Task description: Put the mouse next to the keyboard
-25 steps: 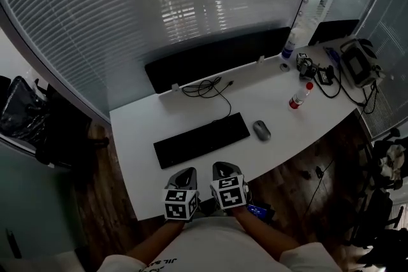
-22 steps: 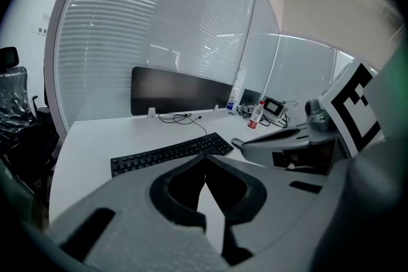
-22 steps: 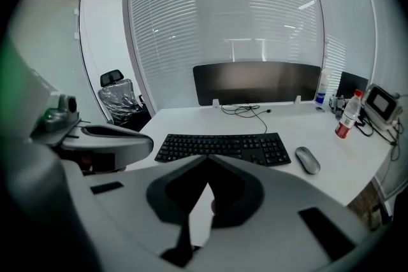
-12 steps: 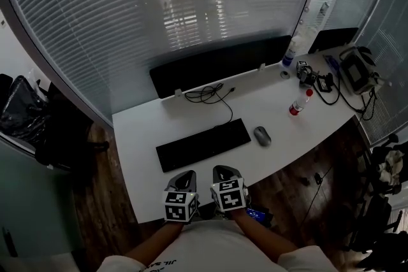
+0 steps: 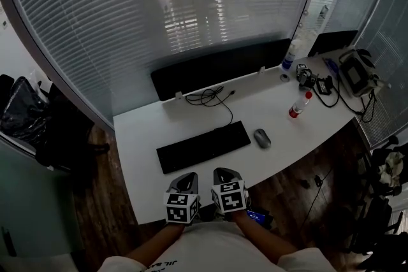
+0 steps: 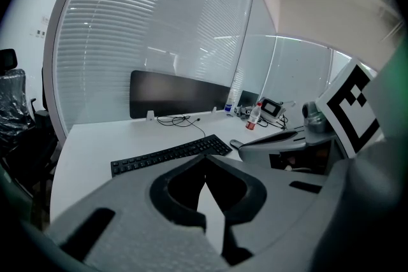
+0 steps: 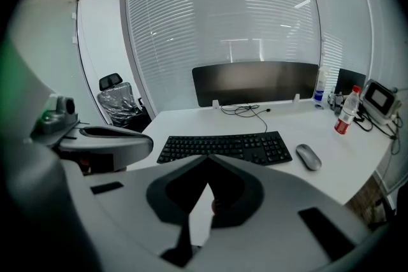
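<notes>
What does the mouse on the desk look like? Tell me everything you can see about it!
The mouse is a small, smooth grey oval with no cord showing. It lies flat on the white desk, just past the right end of the black keyboard, with a small gap between them. Only the desk touches it.

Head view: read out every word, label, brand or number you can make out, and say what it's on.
No text reads clearly.
Print on the shirt, near the bottom edge: upside down, cut off, unreadable.
Cubes on the left gripper and right gripper: square marker patterns, no letters.
Red-label bottle: label too small to read.
Keyboard: key legends too small to read.
</notes>
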